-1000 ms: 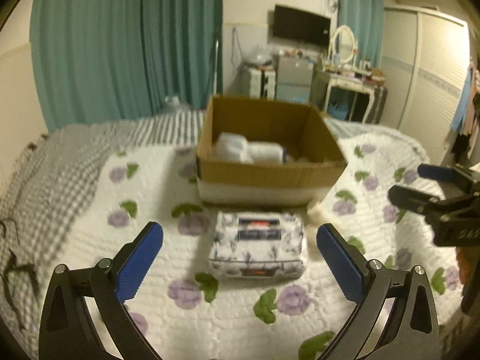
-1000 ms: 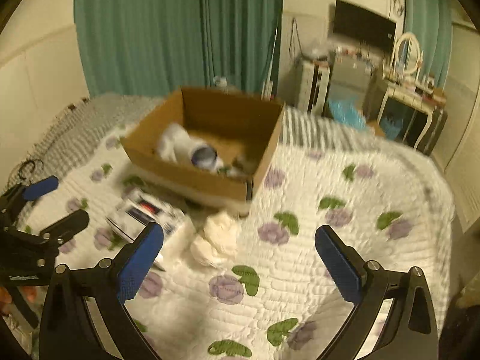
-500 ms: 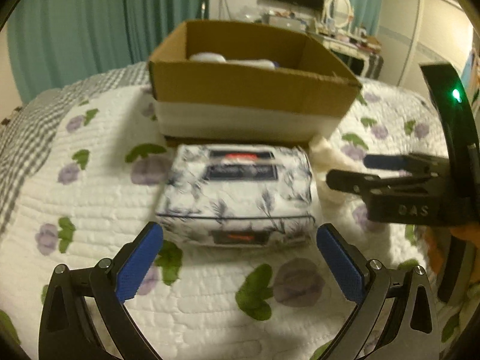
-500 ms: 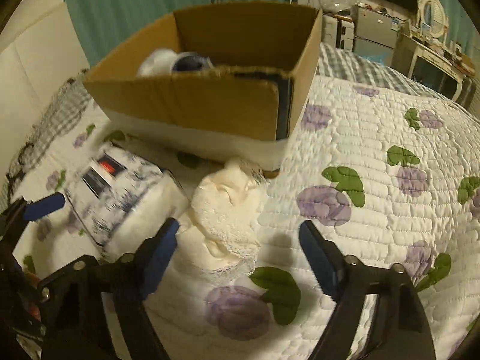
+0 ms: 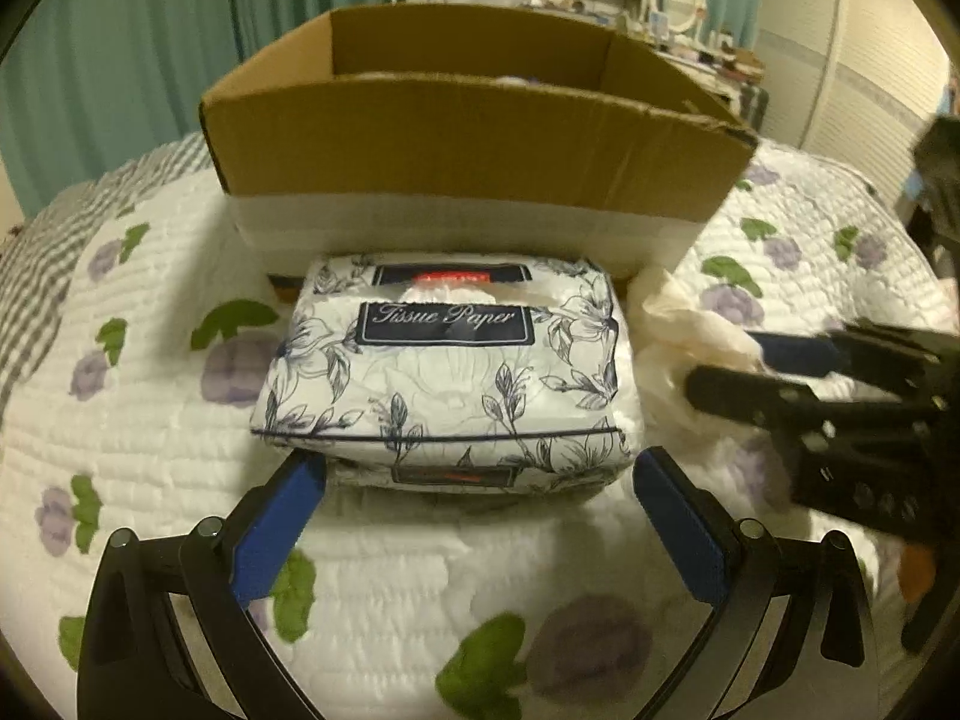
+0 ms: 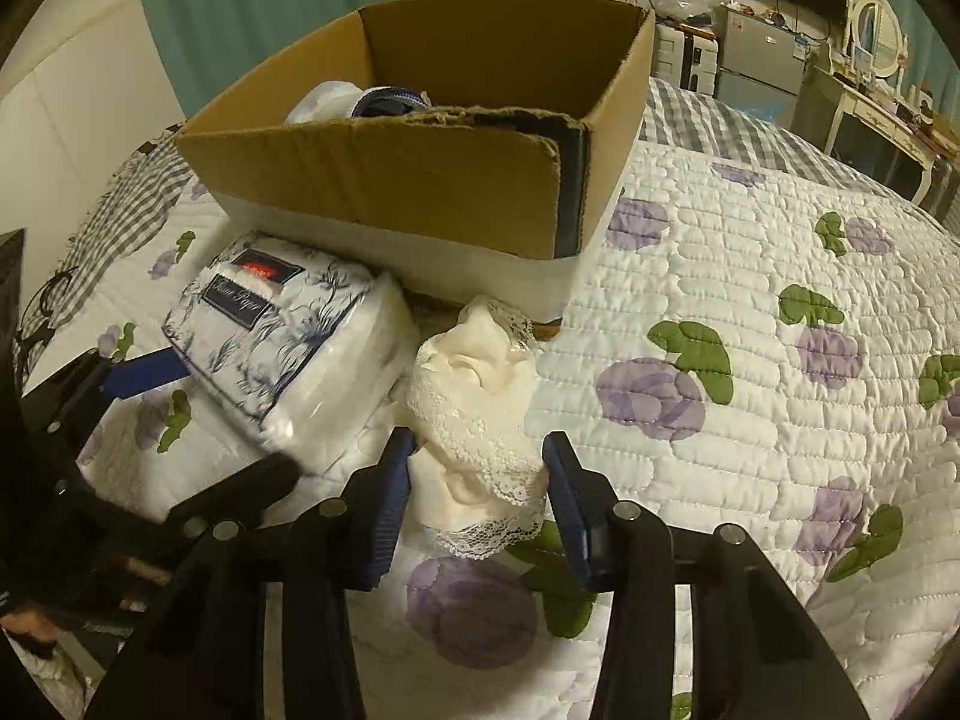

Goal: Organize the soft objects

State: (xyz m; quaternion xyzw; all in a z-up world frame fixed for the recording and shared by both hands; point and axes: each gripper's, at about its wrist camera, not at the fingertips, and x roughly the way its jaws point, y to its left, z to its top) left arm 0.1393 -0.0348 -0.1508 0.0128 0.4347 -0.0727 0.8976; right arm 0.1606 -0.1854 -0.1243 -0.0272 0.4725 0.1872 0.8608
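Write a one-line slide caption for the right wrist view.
Right gripper straddles a cream lace cloth beside a tissue paper pack, below the cardboard box.

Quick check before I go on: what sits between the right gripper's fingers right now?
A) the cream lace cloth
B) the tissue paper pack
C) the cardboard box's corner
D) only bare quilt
A: in the right wrist view the right gripper has its fingers on either side of the cream lace cloth, while the tissue paper pack lies off to the left.

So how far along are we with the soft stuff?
Partly done: the cardboard box already holds a white bundle. In hand: the right gripper has its jaws around the lace cloth, not yet pinched; the left gripper straddles the tissue pack, open. Both still lie on the quilt.
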